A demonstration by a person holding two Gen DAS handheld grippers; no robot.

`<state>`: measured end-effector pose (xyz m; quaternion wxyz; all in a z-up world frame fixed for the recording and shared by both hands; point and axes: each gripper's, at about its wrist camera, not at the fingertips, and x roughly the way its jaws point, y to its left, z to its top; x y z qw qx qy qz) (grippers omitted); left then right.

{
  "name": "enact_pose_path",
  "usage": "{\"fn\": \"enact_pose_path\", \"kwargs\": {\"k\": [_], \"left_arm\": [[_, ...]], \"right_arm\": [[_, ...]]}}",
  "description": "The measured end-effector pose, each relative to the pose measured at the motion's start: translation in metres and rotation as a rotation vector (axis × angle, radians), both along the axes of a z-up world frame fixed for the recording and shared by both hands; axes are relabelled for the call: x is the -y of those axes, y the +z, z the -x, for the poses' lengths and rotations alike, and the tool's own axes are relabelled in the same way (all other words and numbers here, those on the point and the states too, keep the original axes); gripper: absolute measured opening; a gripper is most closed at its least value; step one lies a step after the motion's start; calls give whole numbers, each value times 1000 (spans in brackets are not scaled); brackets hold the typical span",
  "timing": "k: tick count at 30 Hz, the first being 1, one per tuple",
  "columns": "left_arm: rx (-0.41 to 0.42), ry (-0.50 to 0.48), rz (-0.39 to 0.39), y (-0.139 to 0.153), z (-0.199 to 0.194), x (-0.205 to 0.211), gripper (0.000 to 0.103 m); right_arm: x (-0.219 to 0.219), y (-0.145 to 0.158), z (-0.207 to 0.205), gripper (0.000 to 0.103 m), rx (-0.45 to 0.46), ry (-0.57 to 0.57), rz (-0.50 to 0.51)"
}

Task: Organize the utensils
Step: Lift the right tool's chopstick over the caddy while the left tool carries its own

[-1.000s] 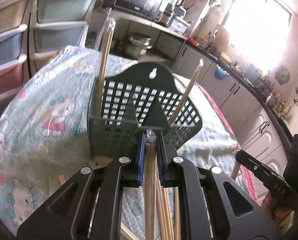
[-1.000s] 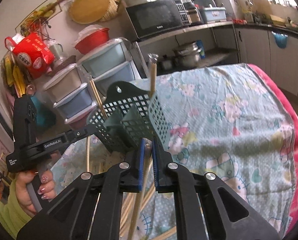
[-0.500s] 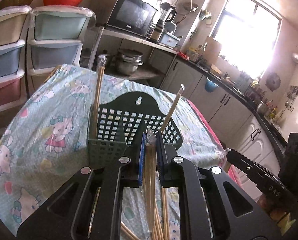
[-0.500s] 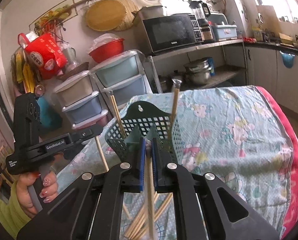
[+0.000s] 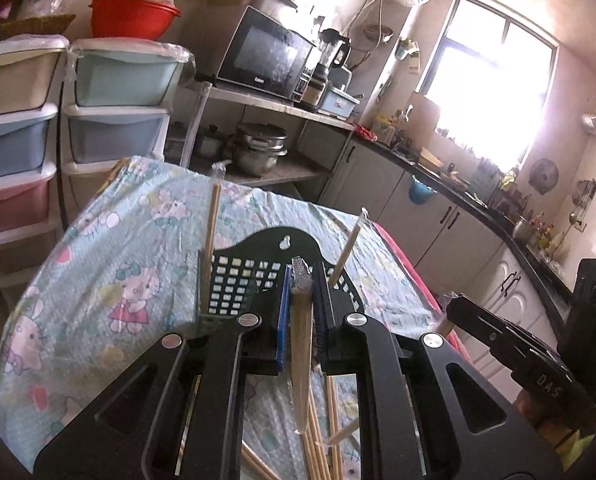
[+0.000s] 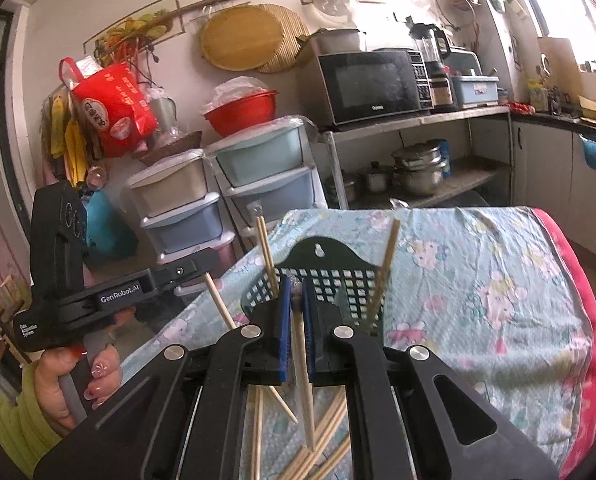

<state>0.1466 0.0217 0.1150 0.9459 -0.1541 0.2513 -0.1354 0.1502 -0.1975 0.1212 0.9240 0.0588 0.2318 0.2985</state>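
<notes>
A dark green mesh utensil basket [image 5: 237, 280] stands on the table; it also shows in the right wrist view [image 6: 330, 268]. Two wrapped chopstick pairs stand in it, one at the left [image 5: 209, 248] and one at the right [image 5: 348, 252]. My left gripper [image 5: 301, 300] is shut on a wrapped chopstick pair [image 5: 301, 344], held upright just in front of and above the basket. My right gripper [image 6: 295, 300] is shut on another wrapped chopstick pair [image 6: 304, 376], also near the basket. Several loose chopsticks [image 6: 322, 440] lie on the cloth below both grippers.
The table wears a light blue cartoon-print cloth [image 5: 109, 264] with a red edge [image 6: 594, 344] on the right. Stacked plastic drawers [image 5: 117, 108] stand beyond the far left. A shelf with a microwave [image 6: 370, 84] and pots lies behind; kitchen cabinets [image 5: 458, 232] run along the right.
Both grippers have risen and tilted up with their chopstick pairs; the basket now sits lower and smaller in both views.
</notes>
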Motion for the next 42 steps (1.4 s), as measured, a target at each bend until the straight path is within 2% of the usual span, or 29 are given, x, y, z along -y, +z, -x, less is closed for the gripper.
{"fn": "enact_pose_path", "kwargs": {"k": [23,42], "left_arm": [[140,64,-29,61,-5,-25,7],[200,154,-8,89,-28,-45,7]], "right_arm": [[-20,53,-22,6,127,13,-56],[-22,77,-58,6,195,-51,-88]]}}
